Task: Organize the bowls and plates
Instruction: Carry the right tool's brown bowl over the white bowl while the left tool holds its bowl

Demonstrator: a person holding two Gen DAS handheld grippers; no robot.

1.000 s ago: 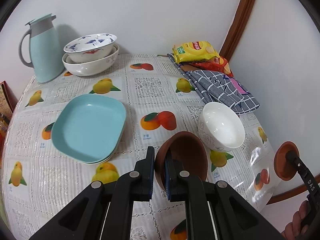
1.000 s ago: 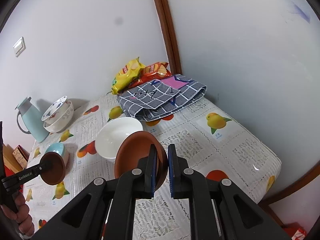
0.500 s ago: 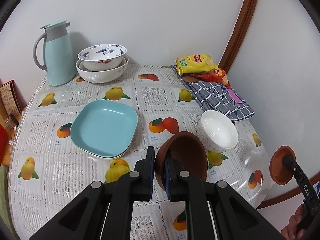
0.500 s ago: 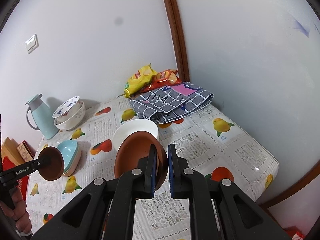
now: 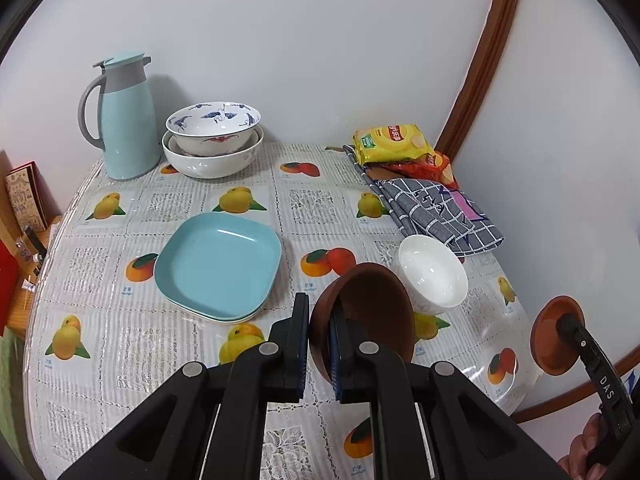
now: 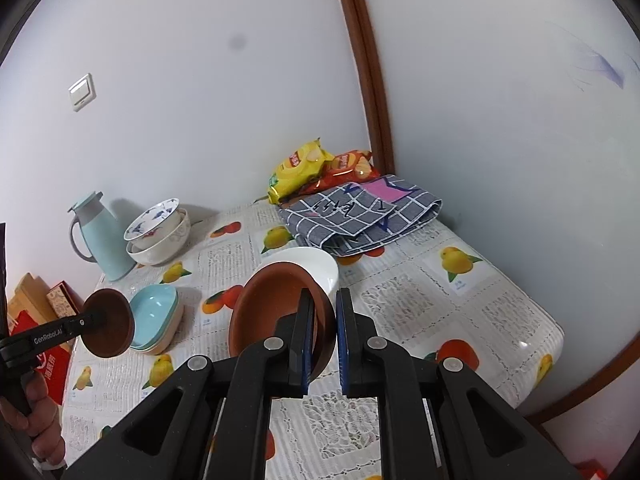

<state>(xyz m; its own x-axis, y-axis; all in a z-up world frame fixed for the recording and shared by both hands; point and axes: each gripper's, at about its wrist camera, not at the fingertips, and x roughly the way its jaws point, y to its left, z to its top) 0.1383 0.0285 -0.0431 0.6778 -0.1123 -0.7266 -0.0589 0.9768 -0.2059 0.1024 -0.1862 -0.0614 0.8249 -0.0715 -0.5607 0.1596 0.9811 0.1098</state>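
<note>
1. Left gripper (image 5: 319,344) clamps dark brown bowl (image 5: 372,308) by its rim, above the table (image 5: 100,360).
2. Right gripper (image 6: 325,336) clamps orange-brown bowl (image 6: 272,308) likewise.
3. White bowl (image 5: 434,274) sits beside blue plates (image 5: 218,266).

In the right wrist view the round dark-brown bowl (image 6: 276,308) covers the near rim of the plain white bowl (image 6: 316,266). The red and patterned boxes (image 6: 48,312) beside the table (image 6: 500,300) are cut off; their print is probably too small to read. The lower square teal plate (image 5: 240,317) shows only its edge.
</note>
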